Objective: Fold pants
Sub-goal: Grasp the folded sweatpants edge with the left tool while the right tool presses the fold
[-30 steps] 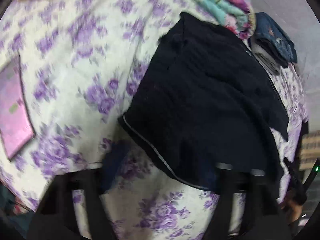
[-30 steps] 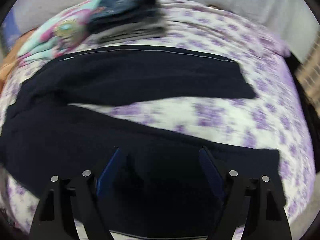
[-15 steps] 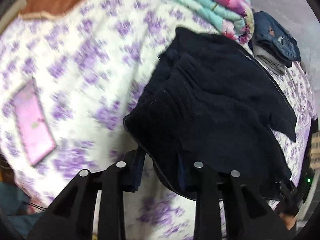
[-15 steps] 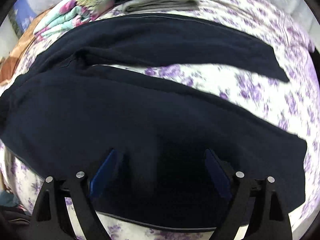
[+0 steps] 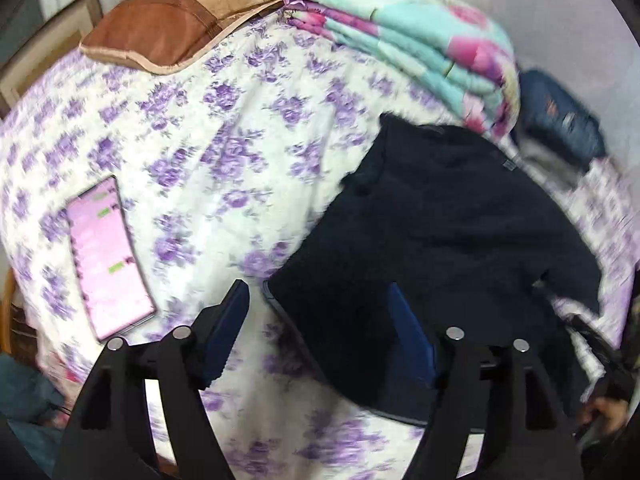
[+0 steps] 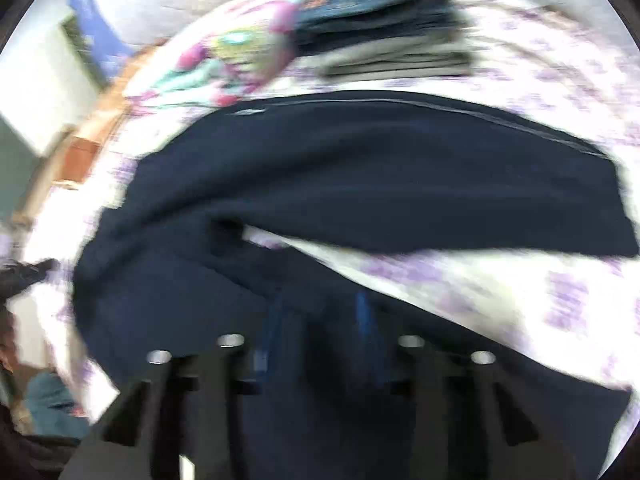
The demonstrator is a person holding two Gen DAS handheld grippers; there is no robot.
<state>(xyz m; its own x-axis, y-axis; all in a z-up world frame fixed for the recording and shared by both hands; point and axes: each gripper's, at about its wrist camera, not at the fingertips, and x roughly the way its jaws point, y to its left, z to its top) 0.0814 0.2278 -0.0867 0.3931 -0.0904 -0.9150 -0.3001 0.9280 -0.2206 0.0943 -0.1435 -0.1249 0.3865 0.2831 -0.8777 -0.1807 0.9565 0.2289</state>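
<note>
Purple-flowered white bedsheet [image 5: 248, 128] covers the bed, with a brown pillow [image 5: 160, 32] at its far edge and a folded teal-and-pink blanket [image 5: 420, 40] beside it. Next to the blanket sits a stack of folded jeans [image 6: 376, 4] on grey folded clothing. A phone [image 5: 106, 256] with a lit pink screen lies flat on the sheet, apart from the garment. The dark navy pants [image 5: 448, 248] are spread on the bed, near the blanket; in the right wrist view one leg stretches across the middle and the other runs along the bottom, with a wedge of sheet showing between them. The left tool [image 5: 320, 328] hangs above the edge of the pants, its jaws having just been opening; they stand wide, and no cloth is pinched between the blue pads. The right tool [image 6: 320, 332] has just been closing, its jaws narrow over the near leg; the picture is blurred, and whether the pads press on the cloth cannot be told.
</note>
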